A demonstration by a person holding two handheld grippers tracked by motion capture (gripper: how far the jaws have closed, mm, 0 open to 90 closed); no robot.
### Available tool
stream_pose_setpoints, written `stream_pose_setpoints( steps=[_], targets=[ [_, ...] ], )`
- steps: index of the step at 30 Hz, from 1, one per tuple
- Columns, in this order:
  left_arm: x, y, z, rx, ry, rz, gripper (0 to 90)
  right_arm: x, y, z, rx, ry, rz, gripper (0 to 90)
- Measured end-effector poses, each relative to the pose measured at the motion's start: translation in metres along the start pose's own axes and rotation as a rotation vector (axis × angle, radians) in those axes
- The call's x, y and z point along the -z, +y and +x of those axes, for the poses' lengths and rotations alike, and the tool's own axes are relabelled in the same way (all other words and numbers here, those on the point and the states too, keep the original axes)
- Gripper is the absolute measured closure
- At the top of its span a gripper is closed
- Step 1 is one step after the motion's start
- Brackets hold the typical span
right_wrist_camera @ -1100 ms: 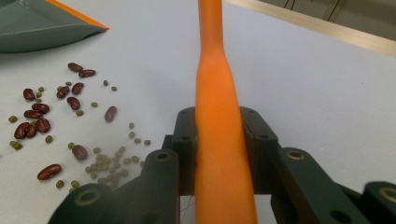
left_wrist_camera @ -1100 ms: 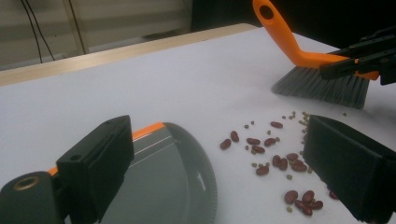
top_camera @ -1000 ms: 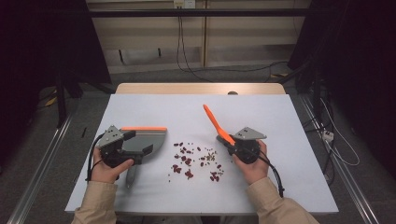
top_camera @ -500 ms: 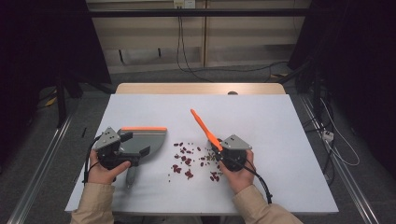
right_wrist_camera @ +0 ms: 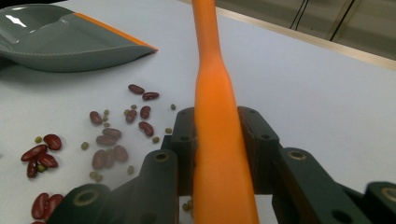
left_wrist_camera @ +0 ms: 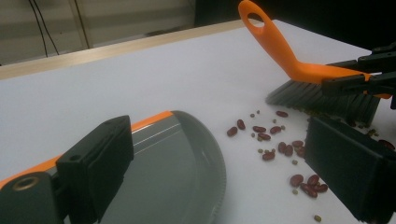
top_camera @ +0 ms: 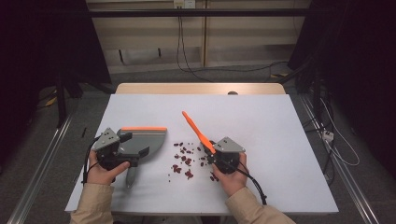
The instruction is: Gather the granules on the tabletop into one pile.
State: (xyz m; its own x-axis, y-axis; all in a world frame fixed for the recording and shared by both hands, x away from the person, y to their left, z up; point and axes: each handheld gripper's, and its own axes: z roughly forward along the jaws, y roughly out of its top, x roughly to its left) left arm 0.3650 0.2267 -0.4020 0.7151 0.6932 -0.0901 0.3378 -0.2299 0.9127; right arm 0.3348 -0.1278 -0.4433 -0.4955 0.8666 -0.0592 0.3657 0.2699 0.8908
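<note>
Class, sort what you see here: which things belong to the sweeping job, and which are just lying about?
Belong to the job:
brush, shut in the right claw
dustpan, at the left claw
scattered beans

Just lying about:
cables on the floor
white plug beside the table

Both forearms wear tan long sleeves (top_camera: pixel 95 205). Left tongs (top_camera: pixel 122 150) and right tongs (top_camera: pixel 219 156): black bodies, each topped with a grey three-cornered plate, black cable trailing. Jaws black, blocky, with round screw holes in the linkage.
</note>
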Motion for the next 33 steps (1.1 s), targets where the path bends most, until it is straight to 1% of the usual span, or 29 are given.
stream_pose_setpoints(
  steps=[2,5,6,14,17,18,21,23,24,26,28,29,31,32,33],
  targets=[
    [0.0,0.0,0.0,0.0,-0.001,-0.002,8.5,-0.001,0.001,0.003,-0.012,0.02,-0.007,70.3],
    [0.0,0.0,-0.001,0.002,-0.003,-0.004,8.4,-0.002,0.002,0.01,-0.001,0.025,-0.011,70.4],
    [0.0,0.0,-0.001,0.002,-0.004,-0.004,8.5,-0.003,0.002,0.011,-0.004,0.028,-0.015,70.4],
    [0.001,0.0,0.0,0.002,-0.004,-0.005,8.4,-0.004,0.004,0.015,-0.01,0.058,-0.019,70.6],
    [0.001,0.0,-0.001,0.0,-0.005,-0.002,8.4,-0.003,0.004,0.015,0.006,0.064,-0.022,70.8],
    [0.001,0.0,-0.001,-0.001,-0.007,-0.002,8.4,-0.003,0.005,0.014,0.005,0.073,-0.024,70.9],
    [0.001,0.0,-0.001,0.001,-0.012,-0.003,8.2,-0.002,0.006,0.01,0.003,0.08,-0.031,71.0],
    [0.002,-0.002,-0.001,0.004,-0.013,-0.003,8.0,-0.001,0.009,0.005,-0.005,0.081,-0.041,71.1],
    [0.003,-0.003,0.0,0.007,-0.015,-0.001,7.8,0.0,0.011,0.001,-0.011,0.089,-0.049,71.1],
    [0.003,-0.005,0.0,0.015,-0.016,0.003,7.7,0.001,0.015,-0.003,-0.004,0.098,-0.06,71.1],
    [0.003,-0.007,0.0,0.023,-0.021,0.004,7.5,0.001,0.021,-0.009,0.013,0.121,-0.07,71.1],
    [0.003,-0.008,0.0,0.029,-0.023,0.004,7.5,0.0,0.023,-0.013,0.025,0.142,-0.077,71.1],
    [0.003,-0.009,0.0,0.033,-0.027,0.001,7.3,-0.003,0.028,-0.019,0.047,0.163,-0.076,71.1],
    [0.003,-0.01,0.0,0.037,-0.028,0.002,7.3,-0.007,0.03,-0.025,0.064,0.198,-0.08,71.1],
    [0.003,-0.01,0.001,0.041,-0.028,0.002,7.3,-0.01,0.032,-0.028,0.07,0.213,-0.083,71.1]
  ],
)
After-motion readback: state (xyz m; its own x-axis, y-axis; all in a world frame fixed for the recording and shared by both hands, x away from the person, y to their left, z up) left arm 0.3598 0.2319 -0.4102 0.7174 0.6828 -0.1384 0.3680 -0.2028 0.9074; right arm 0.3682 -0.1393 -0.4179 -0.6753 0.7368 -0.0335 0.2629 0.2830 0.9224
